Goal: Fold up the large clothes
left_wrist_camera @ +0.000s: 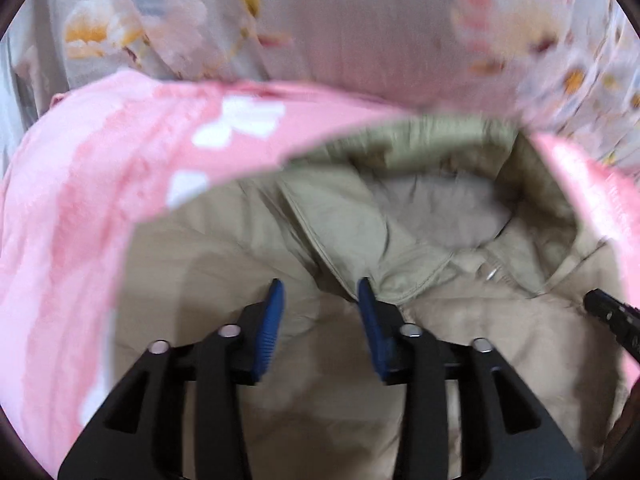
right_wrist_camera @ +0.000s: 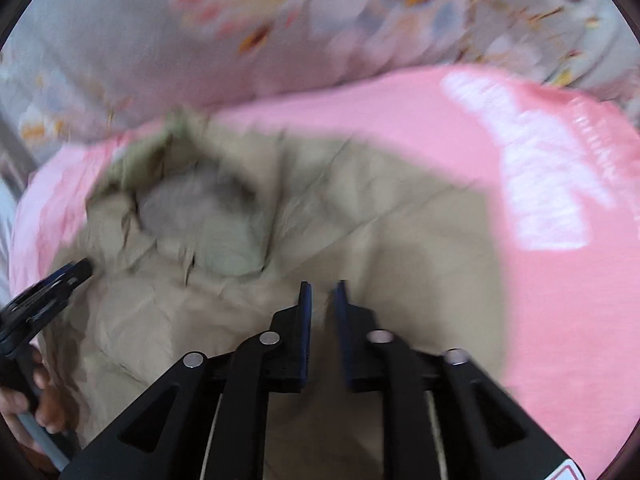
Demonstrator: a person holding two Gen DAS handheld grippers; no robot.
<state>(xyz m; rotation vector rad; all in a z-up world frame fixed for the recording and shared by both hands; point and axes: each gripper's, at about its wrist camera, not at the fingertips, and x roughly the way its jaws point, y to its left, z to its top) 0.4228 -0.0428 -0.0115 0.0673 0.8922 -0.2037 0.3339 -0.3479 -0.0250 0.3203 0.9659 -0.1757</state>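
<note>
A beige padded jacket (left_wrist_camera: 248, 240) with an olive hood lies spread on a pink blanket (left_wrist_camera: 80, 208). My left gripper (left_wrist_camera: 320, 292) is open, its blue pads just above the jacket's chest beside the collar flap, holding nothing. The right gripper's black tip (left_wrist_camera: 608, 312) shows at the right edge of this view. In the right wrist view the jacket (right_wrist_camera: 360, 232) fills the middle and my right gripper (right_wrist_camera: 323, 296) hovers over it with a narrow gap between its pads and nothing between them. The left gripper (right_wrist_camera: 48, 288) shows at the left, held by a hand.
The pink blanket (right_wrist_camera: 540, 184) has white patterns and covers the bed under the jacket. Behind it lies floral grey bedding (left_wrist_camera: 320, 20), which also shows in the right wrist view (right_wrist_camera: 280, 20). Both views are motion-blurred.
</note>
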